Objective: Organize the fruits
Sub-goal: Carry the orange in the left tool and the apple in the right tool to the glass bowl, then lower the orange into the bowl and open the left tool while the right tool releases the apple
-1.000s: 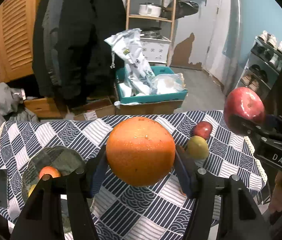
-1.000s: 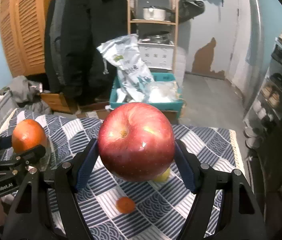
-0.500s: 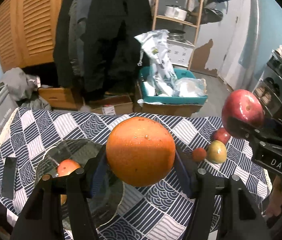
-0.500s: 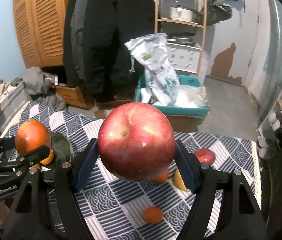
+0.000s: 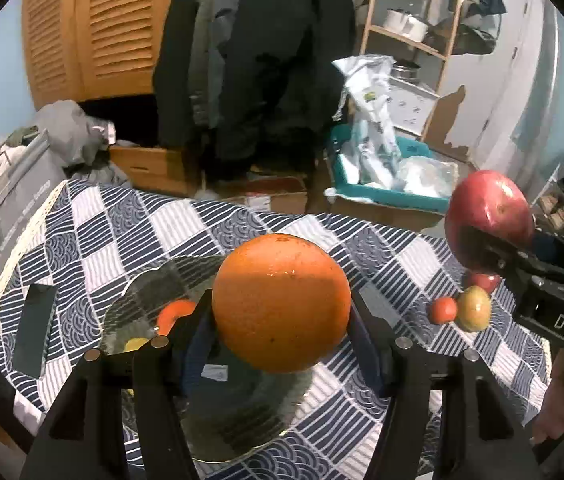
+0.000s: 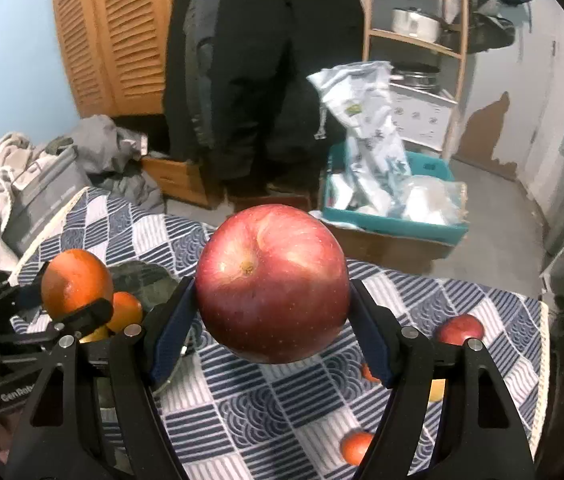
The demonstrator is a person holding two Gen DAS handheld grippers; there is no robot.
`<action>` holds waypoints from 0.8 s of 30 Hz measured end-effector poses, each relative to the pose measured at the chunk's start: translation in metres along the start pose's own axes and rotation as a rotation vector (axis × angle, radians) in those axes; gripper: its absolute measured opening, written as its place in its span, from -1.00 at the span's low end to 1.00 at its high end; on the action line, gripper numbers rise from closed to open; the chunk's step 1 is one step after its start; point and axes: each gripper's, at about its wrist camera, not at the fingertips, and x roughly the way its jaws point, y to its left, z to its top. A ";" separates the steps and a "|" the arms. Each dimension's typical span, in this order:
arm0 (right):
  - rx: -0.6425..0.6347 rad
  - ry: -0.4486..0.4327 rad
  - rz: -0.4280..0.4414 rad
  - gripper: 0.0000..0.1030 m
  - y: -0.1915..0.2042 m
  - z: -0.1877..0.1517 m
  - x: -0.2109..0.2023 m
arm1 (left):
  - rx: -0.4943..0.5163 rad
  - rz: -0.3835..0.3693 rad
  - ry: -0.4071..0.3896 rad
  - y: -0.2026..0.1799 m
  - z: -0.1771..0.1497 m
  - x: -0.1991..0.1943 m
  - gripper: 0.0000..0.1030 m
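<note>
Across the lower half of both wrist views spreads a table under a navy and white patchwork tablecloth (image 5: 101,236), the biggest thing in the scene. On its left part sits a round glass plate (image 5: 241,420), seen through and around the left gripper (image 5: 282,304); a small orange fruit (image 5: 173,314) and something yellow (image 5: 135,344) lie on it. Above the plate the left gripper carries a large orange (image 5: 282,304), its blue-padded jaws clamped on the fruit from both sides so that it hangs clear of the cloth. To the right of it the right gripper (image 6: 271,290) carries a big red apple (image 6: 271,290) in the same manner, jaws pressed on its flanks, stem hollow facing the camera, above the cloth between the plate and the loose fruit. That loose fruit lies near the table's right edge: a small red apple (image 6: 460,328), a yellow-green fruit (image 5: 474,308) just in front of it, and a little tangerine (image 5: 444,310) touching or just beside the yellow-green one. Another small orange fruit (image 6: 356,446) rests nearer the front edge. Flat on the cloth at the far left lies a dark phone-like slab (image 5: 33,330)
</note>
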 end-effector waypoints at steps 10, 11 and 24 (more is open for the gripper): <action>-0.053 0.058 0.064 0.45 0.042 0.006 0.039 | -0.056 0.057 0.057 0.036 -0.011 0.020 0.24; -0.057 0.064 0.068 0.45 0.045 0.006 0.043 | -0.063 0.064 0.063 0.040 -0.013 0.022 0.24; -0.081 0.194 0.144 0.45 0.084 -0.006 0.100 | -0.147 0.101 0.198 0.079 -0.041 0.061 0.24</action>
